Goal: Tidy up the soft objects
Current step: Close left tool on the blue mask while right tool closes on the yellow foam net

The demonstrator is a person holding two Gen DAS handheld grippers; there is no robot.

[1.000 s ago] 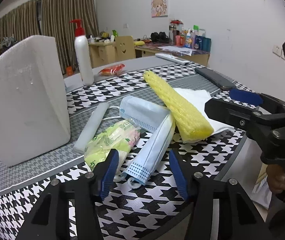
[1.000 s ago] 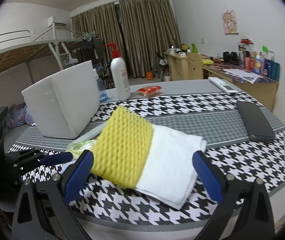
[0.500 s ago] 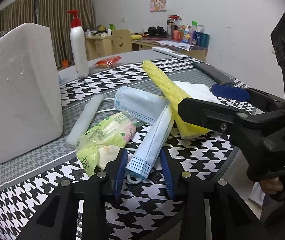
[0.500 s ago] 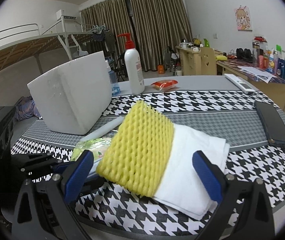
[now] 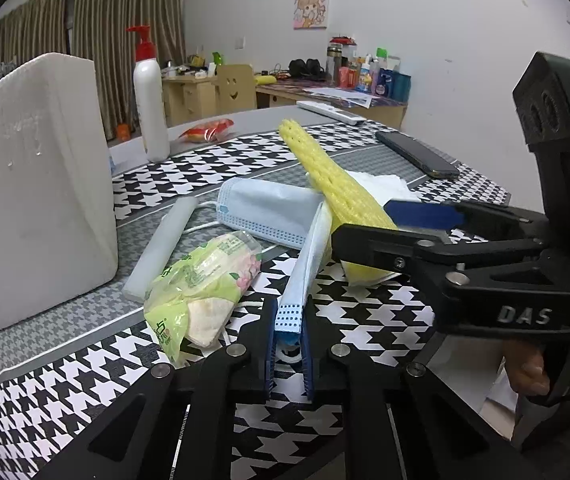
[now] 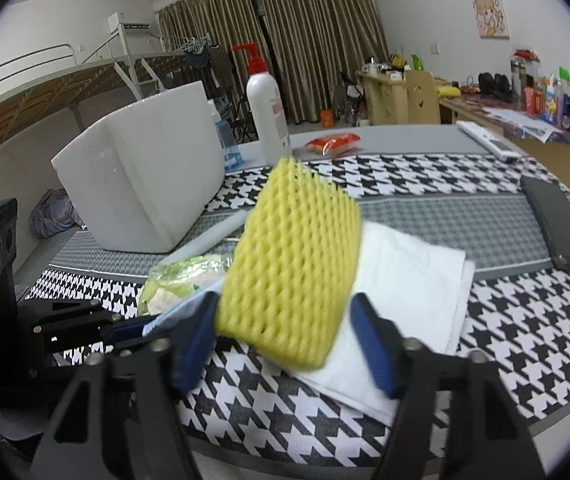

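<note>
Left tongs (image 5: 288, 342) now clamped on mask (image 5: 305, 264), right tongs (image 6: 291, 334) seemingly narrowed around sponge (image 6: 289, 264)

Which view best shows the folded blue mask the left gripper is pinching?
Left wrist: the mask runs lengthwise, its end between the left gripper fingers. In the right wrist view only a pale blue sliver shows behind the yellow foam net.

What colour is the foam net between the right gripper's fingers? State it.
Yellow; the foam net shows best in the right wrist view.
</note>
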